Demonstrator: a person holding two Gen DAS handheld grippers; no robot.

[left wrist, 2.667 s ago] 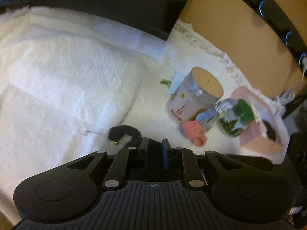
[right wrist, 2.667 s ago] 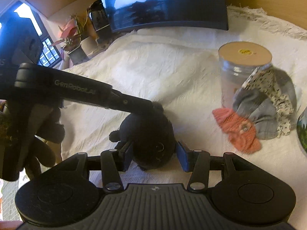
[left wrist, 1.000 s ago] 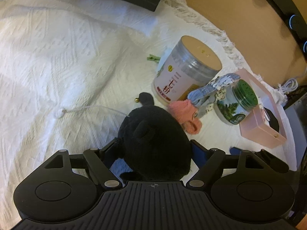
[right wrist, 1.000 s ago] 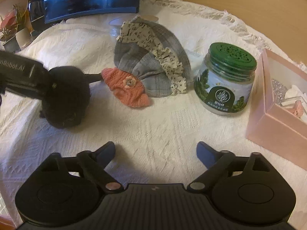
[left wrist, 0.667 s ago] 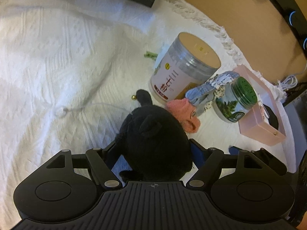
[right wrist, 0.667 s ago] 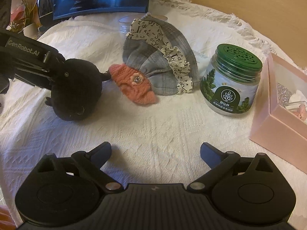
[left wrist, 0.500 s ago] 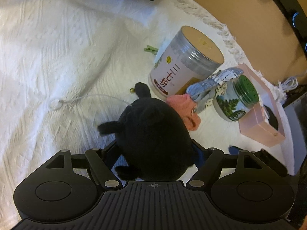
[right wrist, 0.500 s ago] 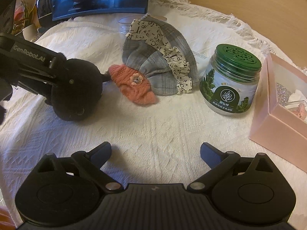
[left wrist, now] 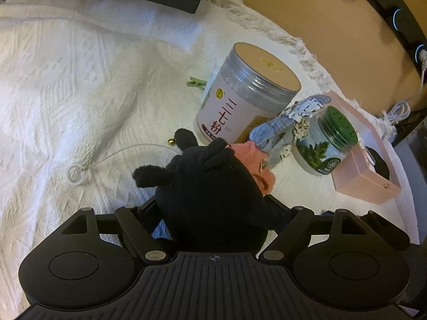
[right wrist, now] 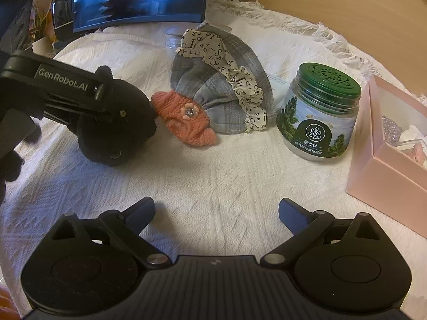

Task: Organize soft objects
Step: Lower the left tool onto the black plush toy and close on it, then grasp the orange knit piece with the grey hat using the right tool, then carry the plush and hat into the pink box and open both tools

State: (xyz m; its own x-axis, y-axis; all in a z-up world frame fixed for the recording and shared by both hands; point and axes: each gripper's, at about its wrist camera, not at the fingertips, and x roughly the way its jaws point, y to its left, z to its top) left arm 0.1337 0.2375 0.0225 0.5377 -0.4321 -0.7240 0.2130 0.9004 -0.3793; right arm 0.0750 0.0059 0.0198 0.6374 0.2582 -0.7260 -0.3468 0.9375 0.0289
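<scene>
My left gripper (left wrist: pixel 213 210) is shut on a black plush toy (left wrist: pixel 210 186) and holds it low on the white cloth, right beside a pink knitted piece (left wrist: pixel 253 157). The right wrist view shows the same plush (right wrist: pixel 114 128) in the left gripper (right wrist: pixel 117 114), touching the pink knitted piece (right wrist: pixel 184 122). A grey plaid hat with a letter-print frill (right wrist: pixel 221 90) lies behind it. My right gripper (right wrist: pixel 216 213) is open and empty, over bare cloth in front of these.
A tall jar with a tan lid (left wrist: pixel 245 93) stands behind the hat. A green-lidded jar (right wrist: pixel 320 112) and an open pink box (right wrist: pixel 387 165) stand at the right. A dark monitor (right wrist: pixel 138 0) is at the back. A green clip (left wrist: pixel 196 83) and a string with a ring (left wrist: pixel 77 173) lie on the cloth.
The left gripper has taken the black plush from the right gripper and carried it up against the pink knitted piece. The right gripper has opened and drawn back toward the right.
</scene>
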